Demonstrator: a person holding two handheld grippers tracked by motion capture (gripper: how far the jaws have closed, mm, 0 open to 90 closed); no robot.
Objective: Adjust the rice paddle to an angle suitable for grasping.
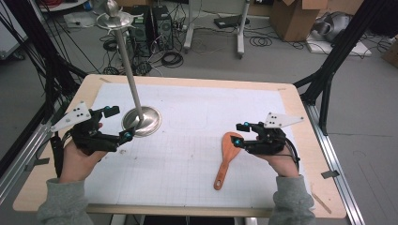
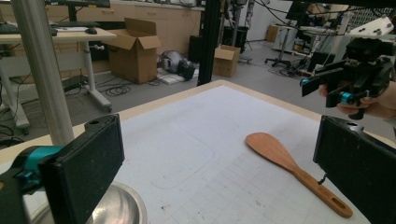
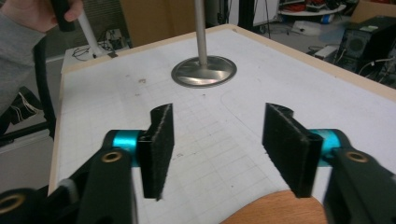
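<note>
The room behind was a workshop with cardboard boxes (image 2: pixel 135 46), cables on the floor and computer cases (image 1: pixel 150 23). The wooden table (image 1: pixel 300 117) carried a white gridded sheet (image 1: pixel 197 117). On its left part stood a metal stand (image 1: pixel 141 121) with a round base and a tall pole.

The wooden spatula (image 1: pixel 225 158) lay on the right part, its long axis running from the blade, far from the person, to the handle, nearer to the person. The right gripper (image 1: pixel 240 134) was just beside the blade, jaws apart and empty. The left gripper (image 1: pixel 119 123) was well apart from it, at the stand's base, jaws wide apart.
</note>
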